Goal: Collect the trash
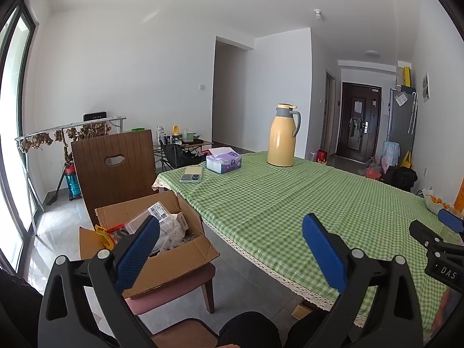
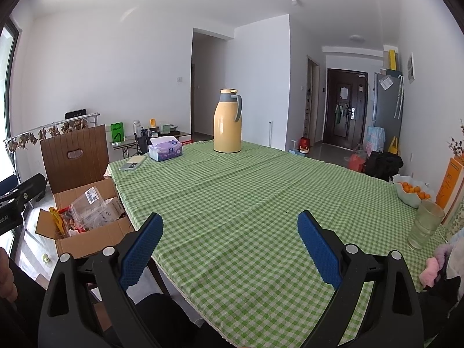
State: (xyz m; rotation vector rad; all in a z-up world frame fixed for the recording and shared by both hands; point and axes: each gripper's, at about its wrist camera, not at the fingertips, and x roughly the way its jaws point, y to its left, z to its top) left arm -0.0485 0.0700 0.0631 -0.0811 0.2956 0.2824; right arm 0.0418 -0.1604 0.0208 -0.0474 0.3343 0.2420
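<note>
Left hand-held gripper [image 1: 230,246]: mine, blue pads spread wide, released, nothing between them; it hovers over the near left edge of the counter [image 1: 290,200], one pad above the cardboard box [image 1: 162,264], the other above the green checked cloth

Right hand-held gripper [image 2: 229,246]: mine, pads likewise parted, released and empty, above the counter's near edge

Cardboard box: down-left of my left hand-held gripper, flaps open, seated on a pink-cushioned chair [image 1: 174,293] just beside the counter's left edge; trash [image 1: 162,226] inside includes a clear plastic tray, crumpled wrapping and yellow-red packaging

Open room: broad bare cloth ahead of both pads, out to the far edge; bare floor shows between chair and counter's lace-trimmed edge

Thermos jug [image 2: 227,121]: yellow, upright, far ahead of my right gripper, near the far edge

Tissue box [image 2: 165,148]: far ahead-left; phone [image 2: 132,163] just left of it, near the far left corner

Bowl of oranges [image 2: 411,192]: right of my right gripper, near the right edge; green glass [image 2: 425,224] nearer, upright, apart from the bowl
</note>
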